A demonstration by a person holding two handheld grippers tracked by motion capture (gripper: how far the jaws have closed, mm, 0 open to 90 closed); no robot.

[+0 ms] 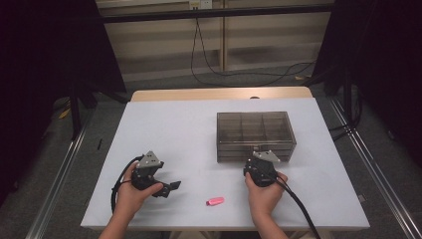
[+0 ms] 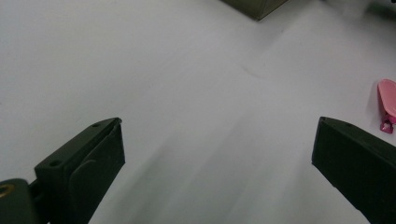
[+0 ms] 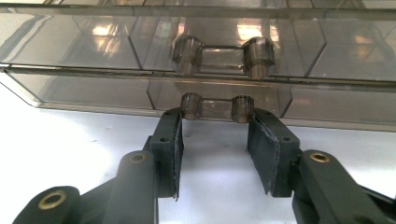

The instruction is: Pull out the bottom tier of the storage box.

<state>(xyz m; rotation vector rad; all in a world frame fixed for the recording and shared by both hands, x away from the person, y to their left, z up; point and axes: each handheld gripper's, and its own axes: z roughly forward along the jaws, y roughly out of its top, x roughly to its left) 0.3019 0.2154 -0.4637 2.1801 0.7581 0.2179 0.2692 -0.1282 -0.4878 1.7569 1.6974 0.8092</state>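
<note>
Item: smoky plastic drawer box (image 3: 93, 51), rigid, light, slick; I take its lowest drawer handle (image 3: 217, 107), which my right gripper (image 3: 215, 140) brackets, jaws part-open, not yet pinching.

Your high view is dim, with black corners and a pale table (image 1: 164, 124) lit evenly from above. In the left gripper view, soft shadows spread ahead of the claw, and the pink clip (image 2: 387, 102) beside it looks blurred. In the right gripper view, lamp glare spots the smoky plastic box (image 3: 93, 51) just beyond the claw.
</note>
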